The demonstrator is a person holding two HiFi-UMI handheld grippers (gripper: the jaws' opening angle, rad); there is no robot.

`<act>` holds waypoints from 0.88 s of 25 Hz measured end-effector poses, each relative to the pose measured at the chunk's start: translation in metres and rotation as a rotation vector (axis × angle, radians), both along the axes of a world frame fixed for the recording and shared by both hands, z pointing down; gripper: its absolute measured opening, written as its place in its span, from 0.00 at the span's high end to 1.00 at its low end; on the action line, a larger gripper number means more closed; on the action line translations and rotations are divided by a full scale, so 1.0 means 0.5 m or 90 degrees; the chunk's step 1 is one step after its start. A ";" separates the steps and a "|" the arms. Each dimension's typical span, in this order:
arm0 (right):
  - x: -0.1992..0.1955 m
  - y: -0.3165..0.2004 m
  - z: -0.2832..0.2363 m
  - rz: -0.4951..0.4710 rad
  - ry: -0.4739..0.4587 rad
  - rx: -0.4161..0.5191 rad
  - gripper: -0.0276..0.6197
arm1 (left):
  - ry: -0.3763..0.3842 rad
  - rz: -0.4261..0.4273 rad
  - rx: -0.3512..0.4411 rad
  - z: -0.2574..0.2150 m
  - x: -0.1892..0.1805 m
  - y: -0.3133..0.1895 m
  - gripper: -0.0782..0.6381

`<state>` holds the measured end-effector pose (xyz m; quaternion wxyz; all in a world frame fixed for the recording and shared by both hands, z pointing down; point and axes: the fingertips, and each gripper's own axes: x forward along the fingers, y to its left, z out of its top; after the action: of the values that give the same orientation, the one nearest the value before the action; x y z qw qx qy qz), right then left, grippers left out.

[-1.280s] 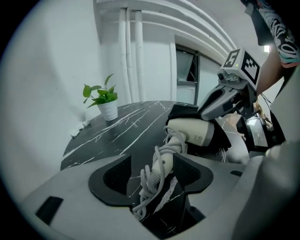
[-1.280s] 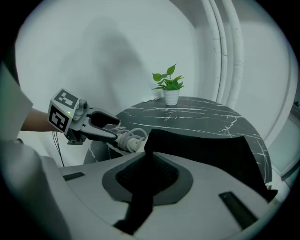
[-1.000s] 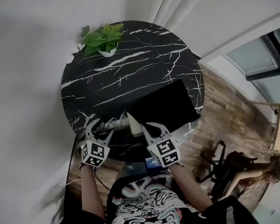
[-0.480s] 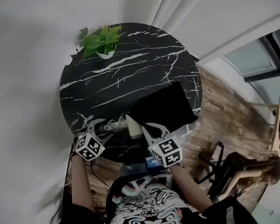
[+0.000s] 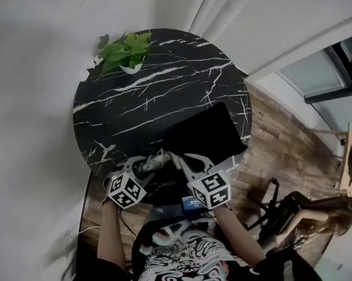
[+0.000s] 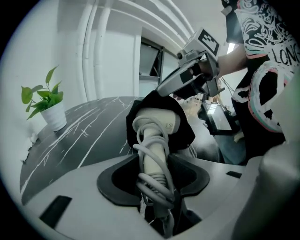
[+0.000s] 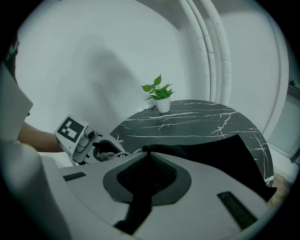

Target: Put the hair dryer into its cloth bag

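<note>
Left gripper (image 6: 153, 165): jaws have just been closing and now pinch the hair dryer (image 6: 155, 125) by its cord-wrapped handle. Right gripper (image 7: 148, 157): pressed together on the hem of the black cloth bag (image 7: 225, 154). Judgement: hold the mouth lifted, push along the handle's line, and watch that the cord loops don't snag. Dryer is pale, its head just inside the bag mouth, near the bench (image 5: 161, 90) edge.

- what's carrying it all?
- a round black table (image 5: 161, 90), white-veined, in front of me.
- and on it?
- a plant (image 5: 124, 50) at the far edge, well apart from the bag (image 5: 205, 135) lying near me.
</note>
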<state>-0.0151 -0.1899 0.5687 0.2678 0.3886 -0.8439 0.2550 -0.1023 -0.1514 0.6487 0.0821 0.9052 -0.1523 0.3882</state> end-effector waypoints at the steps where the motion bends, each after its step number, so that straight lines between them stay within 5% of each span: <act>1: 0.004 0.001 0.000 0.002 0.001 -0.001 0.91 | 0.003 0.000 -0.001 0.000 0.017 0.002 0.61; 7: 0.017 -0.001 0.000 0.012 0.000 -0.006 0.91 | -0.015 -0.029 0.029 0.034 0.091 -0.021 0.60; 10: 0.021 -0.004 -0.002 0.015 -0.001 -0.005 0.91 | -0.073 -0.011 0.058 0.041 0.055 -0.002 0.53; 14: 0.024 -0.004 -0.002 0.013 -0.001 -0.008 0.91 | -0.098 -0.057 0.030 0.054 -0.009 0.017 0.56; 15: 0.025 -0.002 0.000 0.013 0.000 -0.010 0.91 | -0.097 -0.058 0.019 0.062 -0.007 0.019 0.68; 22: 0.025 0.001 -0.004 0.005 -0.007 -0.020 0.91 | 0.019 -0.075 -0.001 -0.030 0.071 -0.013 0.70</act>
<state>-0.0023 -0.1896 0.5669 0.2679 0.3864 -0.8397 0.2716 -0.0668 -0.1577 0.6338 0.1076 0.9003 -0.2038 0.3693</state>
